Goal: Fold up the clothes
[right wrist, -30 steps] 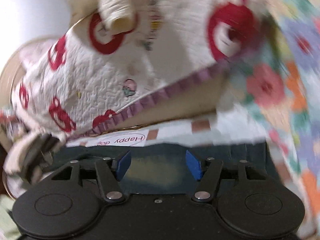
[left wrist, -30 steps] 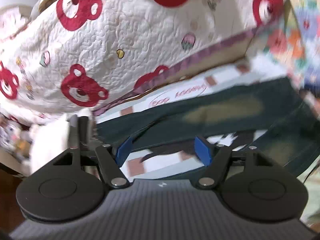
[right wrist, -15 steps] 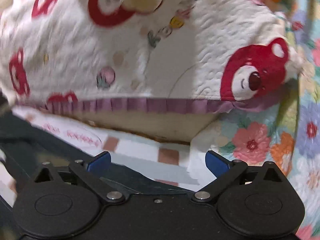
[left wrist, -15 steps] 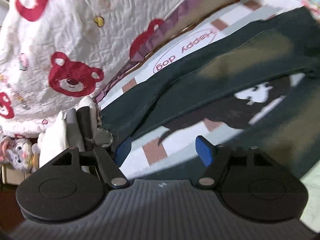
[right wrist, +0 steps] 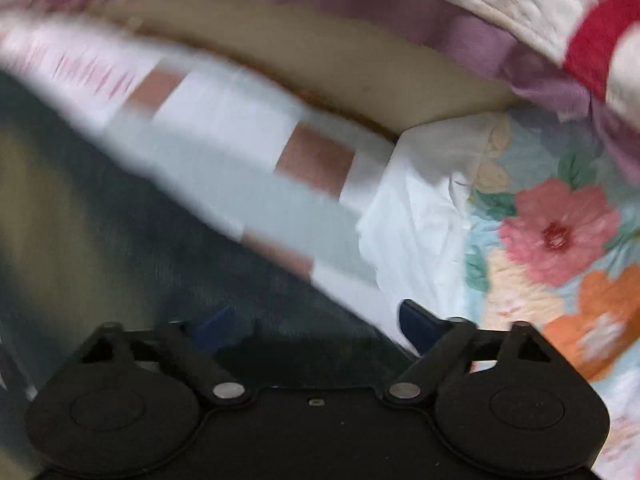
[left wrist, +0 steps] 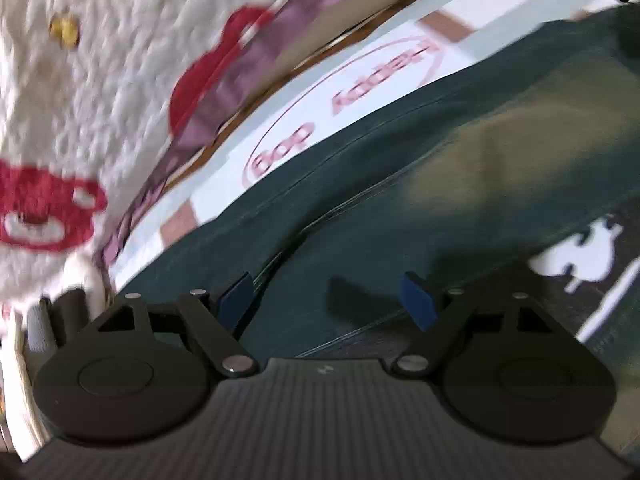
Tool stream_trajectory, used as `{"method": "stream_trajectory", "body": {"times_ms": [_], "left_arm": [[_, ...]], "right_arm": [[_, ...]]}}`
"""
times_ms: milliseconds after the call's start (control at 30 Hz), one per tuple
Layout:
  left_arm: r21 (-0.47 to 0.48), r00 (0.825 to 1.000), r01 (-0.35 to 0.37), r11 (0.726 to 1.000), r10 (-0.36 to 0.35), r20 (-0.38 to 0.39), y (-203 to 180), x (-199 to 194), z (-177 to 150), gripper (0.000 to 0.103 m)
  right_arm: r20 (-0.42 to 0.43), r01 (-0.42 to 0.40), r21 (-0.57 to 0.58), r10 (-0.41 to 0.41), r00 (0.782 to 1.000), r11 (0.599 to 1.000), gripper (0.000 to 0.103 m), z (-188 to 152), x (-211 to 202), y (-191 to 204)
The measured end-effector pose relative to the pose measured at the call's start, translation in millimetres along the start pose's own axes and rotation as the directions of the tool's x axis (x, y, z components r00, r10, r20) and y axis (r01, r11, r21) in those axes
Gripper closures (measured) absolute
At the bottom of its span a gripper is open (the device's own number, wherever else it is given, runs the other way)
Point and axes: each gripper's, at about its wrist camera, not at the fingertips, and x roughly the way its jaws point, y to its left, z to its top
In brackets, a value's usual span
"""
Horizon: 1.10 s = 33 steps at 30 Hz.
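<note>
Dark green-blue jeans (left wrist: 420, 160) with a faded patch lie spread on a white printed sheet (left wrist: 360, 68). In the left wrist view my left gripper (left wrist: 326, 300) is open, low over a jeans leg near its hem end, with blue pads either side of the denim. In the right wrist view the jeans (right wrist: 120, 220) fill the lower left, and my right gripper (right wrist: 316, 320) is open just above their edge. Its left pad is over denim and its right pad over the sheet (right wrist: 240, 152). Both views are blurred by motion.
A white quilt with red bears (left wrist: 60, 100) and a purple trim (right wrist: 360, 0) is heaped behind the jeans. A floral cover (right wrist: 560, 232) lies to the right. A white and black object (left wrist: 60, 312) sits at the far left.
Both grippers have dropped closer to the jeans. The left one moved onto the leg near the hem; the right one moved toward the jeans' right edge by the floral cover.
</note>
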Motion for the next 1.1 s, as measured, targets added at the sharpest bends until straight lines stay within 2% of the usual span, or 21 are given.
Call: {"method": "stream_trajectory", "body": {"times_ms": [33, 67, 100, 167, 233, 300, 367, 433, 467, 600, 667, 733, 800, 833, 900, 933, 1033, 1100], "left_arm": [[-0.021, 1.0, 0.001, 1.0, -0.001, -0.007, 3, 2, 7, 0.023], [-0.04, 1.0, -0.001, 0.999, 0.001, 0.0, 5, 4, 15, 0.023], [-0.047, 1.0, -0.009, 0.999, 0.009, 0.013, 5, 5, 24, 0.023], [-0.072, 0.998, -0.017, 0.997, 0.021, 0.065, 3, 4, 38, 0.023], [-0.098, 0.992, 0.023, 0.995, -0.011, 0.122, 0, 4, 49, 0.023], [-0.088, 0.986, 0.069, 0.994, -0.055, 0.156, -7, 7, 56, 0.023], [-0.079, 0.978, 0.115, 0.99, -0.098, 0.186, -15, 13, 61, 0.023], [-0.071, 0.965, 0.169, 0.983, -0.151, 0.216, -23, 21, 65, 0.023], [-0.063, 0.957, 0.192, 0.979, -0.173, 0.232, -27, 26, 66, 0.022], [0.009, 0.934, 0.276, 0.961, -0.271, 0.233, -52, 49, 68, 0.022], [0.053, 0.931, 0.279, 0.959, -0.284, 0.227, -63, 58, 70, 0.022], [0.085, 0.931, 0.253, 0.964, -0.266, 0.25, -71, 65, 73, 0.022], [0.082, 0.925, 0.244, 0.966, -0.258, 0.278, -74, 71, 77, 0.022], [0.077, 0.92, 0.256, 0.964, -0.267, 0.287, -74, 73, 80, 0.022], [0.069, 0.902, 0.296, 0.953, -0.303, 0.307, -73, 76, 85, 0.022], [0.066, 0.892, 0.319, 0.945, -0.324, 0.317, -73, 78, 88, 0.022], [0.045, 0.855, 0.42, 0.907, -0.411, 0.315, -68, 87, 96, 0.022], [0.037, 0.834, 0.47, 0.882, -0.458, 0.307, -67, 93, 98, 0.022]], "right_arm": [[0.013, -0.039, 0.068, 0.038, 0.999, 0.997, 0.042, 9, 3, -8], [0.027, -0.086, 0.136, 0.083, 0.996, 0.987, 0.066, 17, 4, -16], [0.057, -0.134, 0.191, 0.125, 0.99, 0.972, 0.076, 20, 4, -24], [0.15, -0.23, 0.271, 0.195, 0.969, 0.935, 0.075, 15, 1, -36], [0.178, -0.303, 0.291, 0.26, 0.949, 0.908, 0.076, 0, 4, -48], [0.174, -0.284, 0.245, 0.246, 0.954, 0.927, 0.073, -18, 8, -58], [0.174, -0.233, 0.207, 0.199, 0.964, 0.95, 0.071, -39, 10, -71], [0.179, -0.194, 0.233, 0.154, 0.972, 0.953, 0.07, -60, 14, -90], [0.196, -0.194, 0.275, 0.143, 0.97, 0.942, 0.068, -72, 15, -102], [0.263, -0.295, 0.48, 0.185, 0.947, 0.826, 0.068, -119, 22, -142], [0.266, -0.311, 0.513, 0.197, 0.944, 0.8, 0.068, -134, 26, -148], [0.277, -0.318, 0.524, 0.195, 0.941, 0.79, 0.065, -145, 31, -150], [0.339, -0.343, 0.587, 0.163, 0.927, 0.734, 0.05, -160, 35, -154], [0.371, -0.358, 0.622, 0.141, 0.918, 0.696, 0.047, -169, 37, -156], [0.417, -0.406, 0.677, 0.135, 0.899, 0.614, 0.046, -179, 43, -164], [0.426, -0.426, 0.687, 0.148, 0.892, 0.589, 0.046, -180, 48, -166], [0.417, -0.447, 0.698, 0.19, 0.889, 0.56, 0.045, -174, 62, -173], [0.411, -0.46, 0.705, 0.217, 0.885, 0.54, 0.038, -170, 72, -178]]}}
